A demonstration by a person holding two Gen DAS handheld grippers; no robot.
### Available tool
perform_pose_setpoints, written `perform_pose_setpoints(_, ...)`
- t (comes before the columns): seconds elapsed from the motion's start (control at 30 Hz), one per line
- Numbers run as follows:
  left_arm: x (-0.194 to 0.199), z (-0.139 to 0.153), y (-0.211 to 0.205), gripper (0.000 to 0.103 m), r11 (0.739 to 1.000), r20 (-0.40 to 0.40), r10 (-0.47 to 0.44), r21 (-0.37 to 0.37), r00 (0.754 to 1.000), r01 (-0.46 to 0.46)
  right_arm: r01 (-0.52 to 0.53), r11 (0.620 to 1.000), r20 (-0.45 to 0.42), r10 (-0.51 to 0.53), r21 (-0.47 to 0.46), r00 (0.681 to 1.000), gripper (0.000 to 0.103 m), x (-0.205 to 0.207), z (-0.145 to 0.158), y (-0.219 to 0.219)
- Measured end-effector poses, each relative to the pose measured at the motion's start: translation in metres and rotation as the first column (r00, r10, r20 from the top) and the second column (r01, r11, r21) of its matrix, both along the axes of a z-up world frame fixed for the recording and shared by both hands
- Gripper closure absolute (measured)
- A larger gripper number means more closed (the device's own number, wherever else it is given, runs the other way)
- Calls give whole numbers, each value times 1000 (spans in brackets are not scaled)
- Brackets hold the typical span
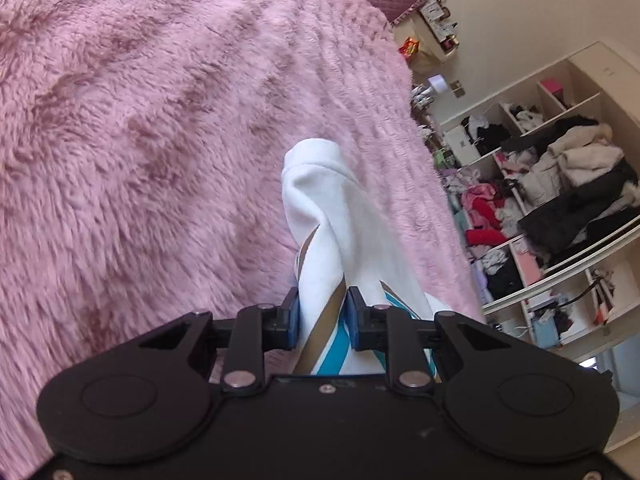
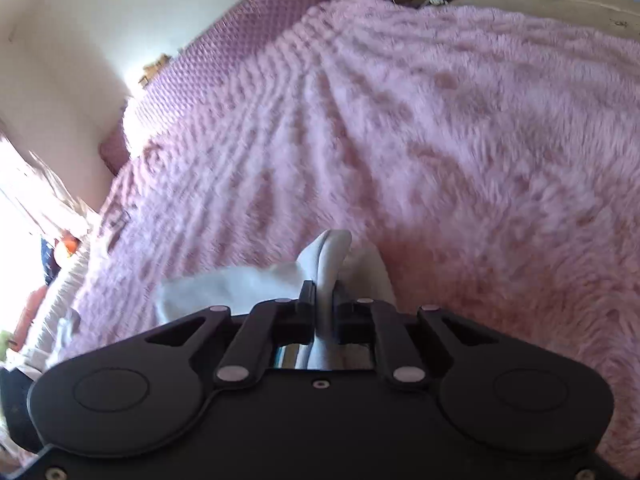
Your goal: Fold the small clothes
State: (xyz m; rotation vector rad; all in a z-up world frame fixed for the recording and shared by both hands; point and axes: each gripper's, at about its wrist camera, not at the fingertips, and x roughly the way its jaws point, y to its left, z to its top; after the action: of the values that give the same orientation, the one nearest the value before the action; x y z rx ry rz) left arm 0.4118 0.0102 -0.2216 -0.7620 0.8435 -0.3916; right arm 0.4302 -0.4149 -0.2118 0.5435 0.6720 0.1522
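- The left gripper (image 1: 322,312) is held over a bed covered by a fluffy pink blanket (image 1: 160,140), and its jaws are closed almost fully on a bunch of white cloth with brown and teal stripes.
- The garment (image 1: 320,208) is gathered into a thick twisted fold between the blue pads (image 1: 294,318); a hemmed white end is seen sticking out ahead of the jaws, raised off the blanket, so the piece is judged to be carried in the air rather than laid flat.
- It is judged that this grip is placed at one edge so that the cloth can be stretched out between the two tools before a fold is made.
- To the right in the left wrist view, open shelves (image 1: 560,184) stuffed with jumbled clothes are seen well apart from the bed; they play no part in the grip.
- The right gripper (image 2: 325,304) is likewise held over the same blanket (image 2: 460,120), with its jaws nearly shut on a thin fold of plain white cloth (image 2: 330,256).
- More white cloth is seen spreading to the left of those jaws, blurred; whether it touches the blanket cannot be told.
- Both holds are taken to be on one small garment, though the join between them is not shown.
- A purple quilted headboard (image 2: 224,52) is seen at the far end of the bed.
- The fold itself is judged not yet made, since the cloth is bunched, not flat.
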Motion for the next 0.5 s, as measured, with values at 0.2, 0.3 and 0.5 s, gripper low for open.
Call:
perform_pose_setpoints(0.2,5,-2,-6,77,997,-33,-7,78,999,9,27,1000,-20,-27,-8,999,81,-3,-9,0)
perform_pose_setpoints(0.3,-5,15,-6,76,989,-26,-10,145,1000,14,24,999,-13,-25,-21,1000,71,-23,7,-1)
perform_pose_setpoints(0.5,-57,46,6,61,982,6,-46,185,999,44,-16,999,15,16,-43,1000,64,-101,31,-6)
